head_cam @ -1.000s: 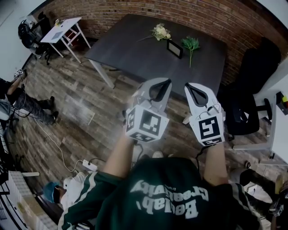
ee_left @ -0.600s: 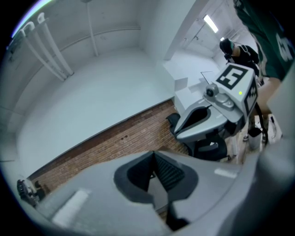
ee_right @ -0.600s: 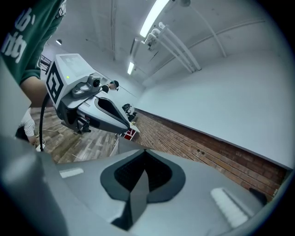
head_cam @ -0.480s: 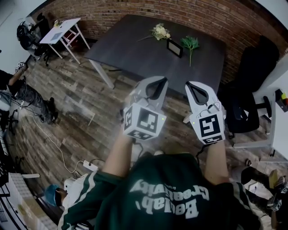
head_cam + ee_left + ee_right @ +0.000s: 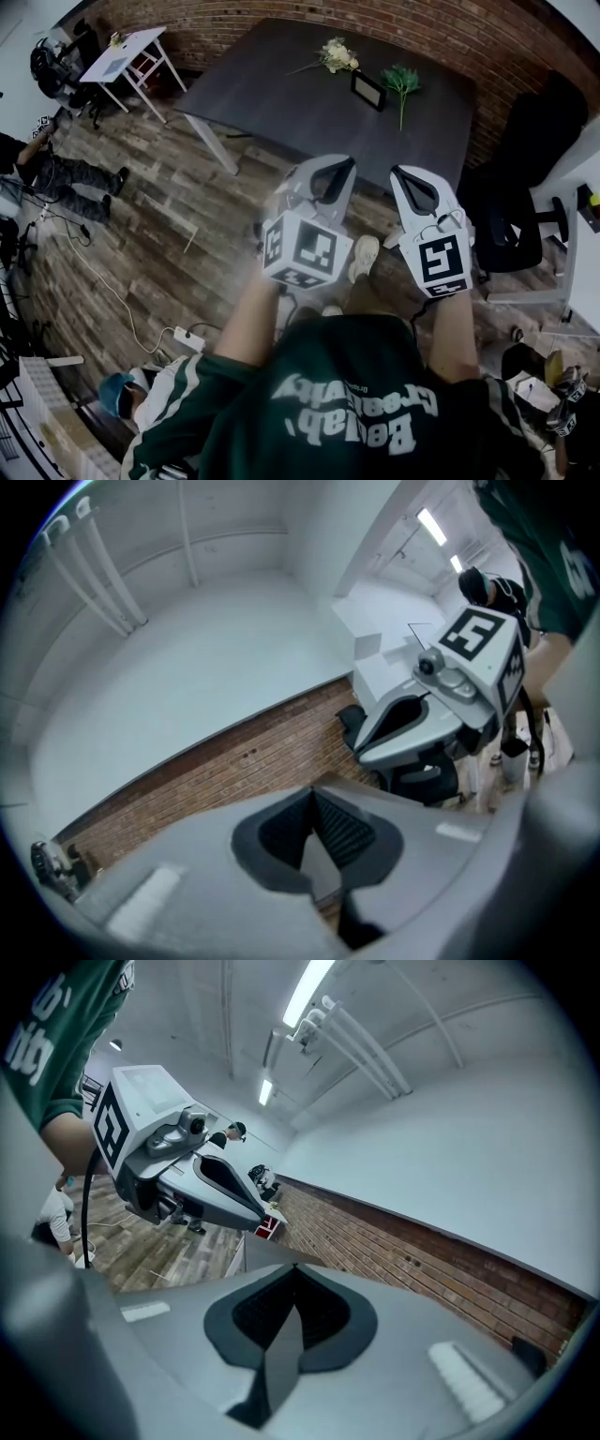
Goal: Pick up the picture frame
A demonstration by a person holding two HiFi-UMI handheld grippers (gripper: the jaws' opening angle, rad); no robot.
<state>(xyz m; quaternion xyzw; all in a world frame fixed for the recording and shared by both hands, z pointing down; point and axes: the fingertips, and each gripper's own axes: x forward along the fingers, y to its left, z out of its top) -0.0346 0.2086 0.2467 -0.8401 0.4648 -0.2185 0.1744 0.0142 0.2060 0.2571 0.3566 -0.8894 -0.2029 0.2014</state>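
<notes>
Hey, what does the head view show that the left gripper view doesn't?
Only the head view: the picture frame on the dark table, between white flowers and a green sprig, plus the wooden floor.
Only the left gripper view: the ceiling lights and the ribbed insides of the fingers on the left gripper, which meet.
Both: the right gripper, the brick wall and a black office chair.

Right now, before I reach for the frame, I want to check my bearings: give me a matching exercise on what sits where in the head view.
Things:
1 picture frame
2 cream flowers
3 green sprig
4 white side table

Places:
A left end of the row on the dark table
B on the floor, upper left of the view
C middle of the row
D right end of the row

Pairs: 1-C; 2-A; 3-D; 4-B
</notes>
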